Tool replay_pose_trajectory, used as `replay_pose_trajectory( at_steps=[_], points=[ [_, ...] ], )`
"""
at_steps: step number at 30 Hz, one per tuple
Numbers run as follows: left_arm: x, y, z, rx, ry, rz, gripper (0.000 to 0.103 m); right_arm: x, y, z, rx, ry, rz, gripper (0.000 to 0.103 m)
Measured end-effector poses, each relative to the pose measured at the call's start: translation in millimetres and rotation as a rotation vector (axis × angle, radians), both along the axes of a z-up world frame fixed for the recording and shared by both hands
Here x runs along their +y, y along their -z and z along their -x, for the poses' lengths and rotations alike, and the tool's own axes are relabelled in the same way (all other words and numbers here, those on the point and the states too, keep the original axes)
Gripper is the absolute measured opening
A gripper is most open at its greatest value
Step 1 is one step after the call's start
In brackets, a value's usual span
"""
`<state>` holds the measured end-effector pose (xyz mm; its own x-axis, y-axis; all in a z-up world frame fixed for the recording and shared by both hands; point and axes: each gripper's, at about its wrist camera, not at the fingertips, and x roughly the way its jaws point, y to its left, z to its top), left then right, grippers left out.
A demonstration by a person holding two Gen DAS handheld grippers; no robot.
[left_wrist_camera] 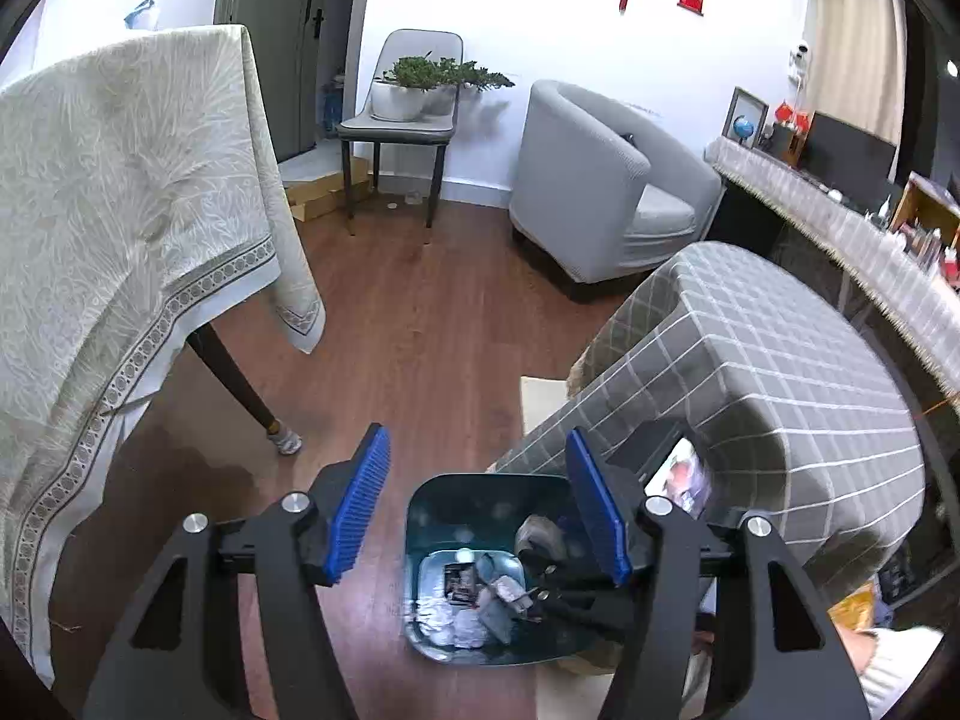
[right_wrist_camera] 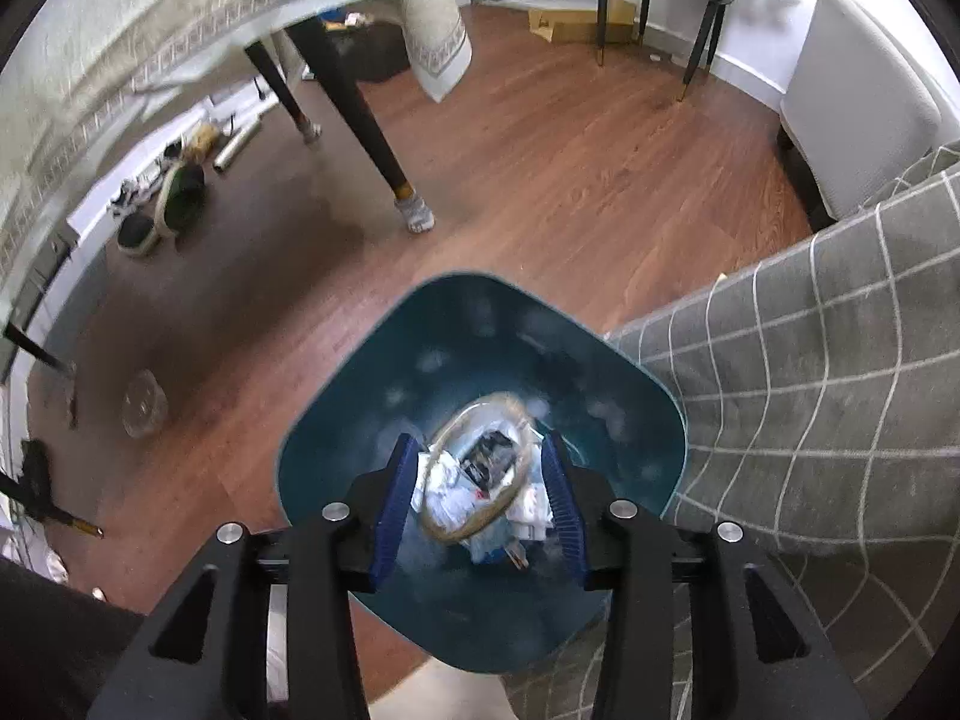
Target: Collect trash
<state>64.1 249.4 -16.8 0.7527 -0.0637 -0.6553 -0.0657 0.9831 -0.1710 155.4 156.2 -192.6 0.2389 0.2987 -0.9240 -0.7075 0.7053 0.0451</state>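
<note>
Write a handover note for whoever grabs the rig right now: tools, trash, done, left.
Left tool: open, empty, held above the bin.
Right tool: open, over the bin mouth, with a tan ring between its fingers; blurred, so I cannot tell whether it touches the pads or is dropping.
Bin: on the wood floor beside the grey checked cushion. Crumpled paper and a dark wrapper are already inside.
Left: a clear plastic cup on the floor left of the bin, and more clutter under the table with the cloth.
</note>
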Motion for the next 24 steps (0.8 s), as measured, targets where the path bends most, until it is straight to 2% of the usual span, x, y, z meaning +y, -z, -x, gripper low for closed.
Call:
replay_pose_trajectory(
  at_steps=[3, 6, 8, 10, 11, 13, 17, 19, 21, 24],
  points=[
    [2, -8, 2, -0.015, 0.008, 0.015, 0.070, -3, -1, 3, 0.007, -0.013, 0.017, 0.058],
    [-1, -20, 6, -0.038, 0.001, -0.024, 0.079, -6, -14, 7, -0.008, -0.023, -0.003, 0.058],
    [1, -31, 9, -0.062, 0.001, 0.008, 0.083, -10, -28, 14, -0.039, -0.034, -0.021, 0.058],
    [1, -44, 13, -0.102, -0.023, 0.019, 0.091, -17, -47, 19, -0.078, -0.033, -0.055, 0.060],
    [0, -51, 15, -0.124, -0.028, 0.016, 0.093, -21, -60, 22, -0.106, -0.026, -0.077, 0.064],
    [-7, -70, 18, -0.166, -0.033, -0.009, 0.097, -33, -86, 28, -0.152, 0.006, -0.132, 0.081],
    [-29, -94, 35, -0.242, -0.035, -0.067, 0.100, -73, -136, 45, -0.242, 0.073, -0.219, 0.086],
    [-37, -98, 44, -0.258, 0.024, -0.010, 0.100, -94, -155, 50, -0.294, 0.098, -0.222, 0.092],
    [-42, -98, 46, -0.240, 0.047, 0.038, 0.100, -118, -174, 51, -0.336, 0.133, -0.227, 0.092],
    [-58, -99, 46, -0.198, -0.025, -0.048, 0.100, -151, -191, 49, -0.384, 0.191, -0.236, 0.098]
  ],
)
